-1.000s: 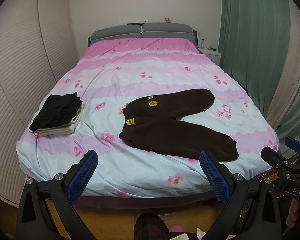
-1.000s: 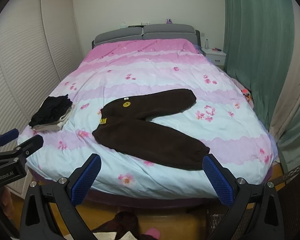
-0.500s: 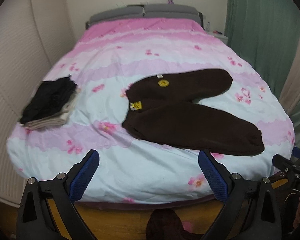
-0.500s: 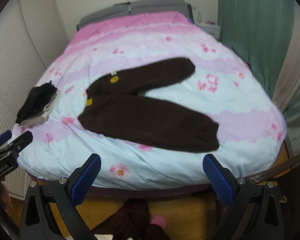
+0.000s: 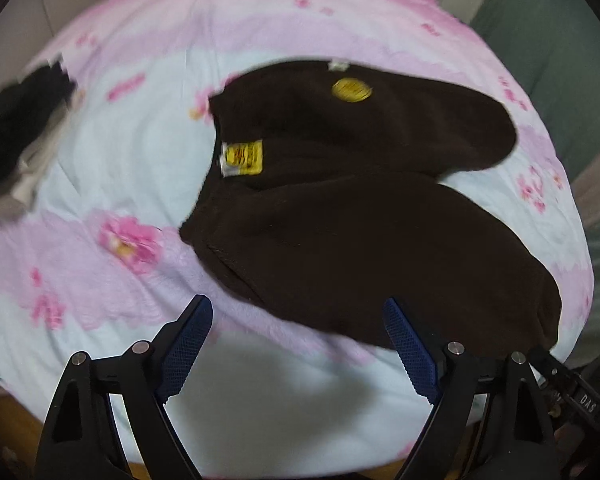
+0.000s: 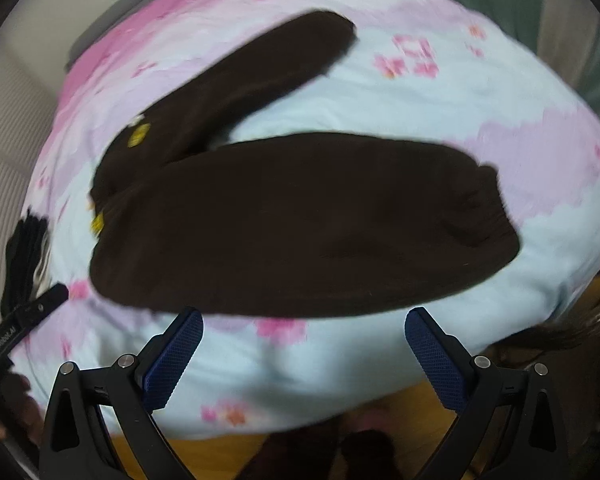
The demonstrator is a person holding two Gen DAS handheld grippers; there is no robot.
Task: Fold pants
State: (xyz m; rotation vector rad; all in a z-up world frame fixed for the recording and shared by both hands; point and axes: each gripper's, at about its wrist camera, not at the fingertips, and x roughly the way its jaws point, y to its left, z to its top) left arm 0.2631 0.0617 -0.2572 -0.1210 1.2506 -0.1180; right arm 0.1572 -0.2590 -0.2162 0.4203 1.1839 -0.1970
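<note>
Dark brown fleece pants (image 5: 340,208) (image 6: 292,220) lie spread on the bed, legs apart in a V, waistband to the left with two yellow labels (image 5: 243,156). My left gripper (image 5: 298,312) hangs just above the near edge of the pants by the waist end; its jaws are closing, with only the hem edge below them and nothing pinched. My right gripper (image 6: 304,318) is open over the near leg's lower edge, nothing between its blue pads (image 6: 432,356). Each gripper shows at the edge of the other's view.
The bed's pink-and-pale-blue flowered quilt (image 5: 112,140) (image 6: 440,96) fills both views. A folded stack of dark and light clothes (image 5: 16,136) (image 6: 24,256) lies at the left side. Green curtain (image 5: 560,40) at right, wooden floor (image 6: 400,404) and the person's slippered feet below.
Both grippers have dropped down and forward from standing height to just above the pants' near edge, tilting downward. The left jaws have narrowed a little. The pants have not moved.
</note>
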